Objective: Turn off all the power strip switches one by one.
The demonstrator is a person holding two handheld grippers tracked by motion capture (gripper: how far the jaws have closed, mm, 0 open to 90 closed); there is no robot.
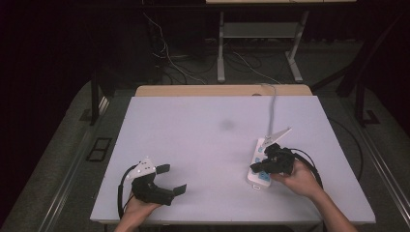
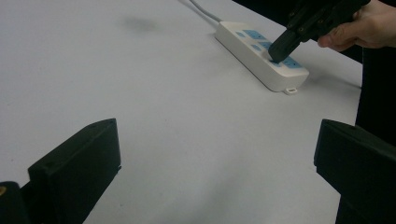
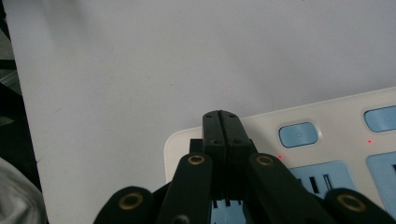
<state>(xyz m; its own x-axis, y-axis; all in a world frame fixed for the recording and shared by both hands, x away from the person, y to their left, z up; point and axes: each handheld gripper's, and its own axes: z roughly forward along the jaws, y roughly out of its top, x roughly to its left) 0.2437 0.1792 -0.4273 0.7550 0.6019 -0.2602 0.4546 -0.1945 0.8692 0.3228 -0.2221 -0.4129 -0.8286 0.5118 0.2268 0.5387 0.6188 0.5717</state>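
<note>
Power strip (image 1: 259, 164) lies near the table's (image 1: 203, 145) right edge, toward the front. Right gripper (image 1: 255, 167), jaws pressed together w/ nothing between, tip down on the strip's blue sockets. Left gripper (image 1: 172, 179) rests near the front-left corner, jaws wide, empty.

- My left gripper (image 1: 174, 179) is matte black with two blocky, square-ended jaws, and a pale grey three-cornered plate (image 1: 143, 168) sits on top, dotted with small marks
- A black cable (image 1: 121, 191) loops off its rear
- My right gripper (image 1: 255, 167) is black too, its linkage arms pinned with brass-coloured rivets (image 3: 196, 160) and small dark screws near the tips
- Another black cable (image 1: 312, 164) curves behind it
- My forearms are bare, with no sleeves in sight
</note>
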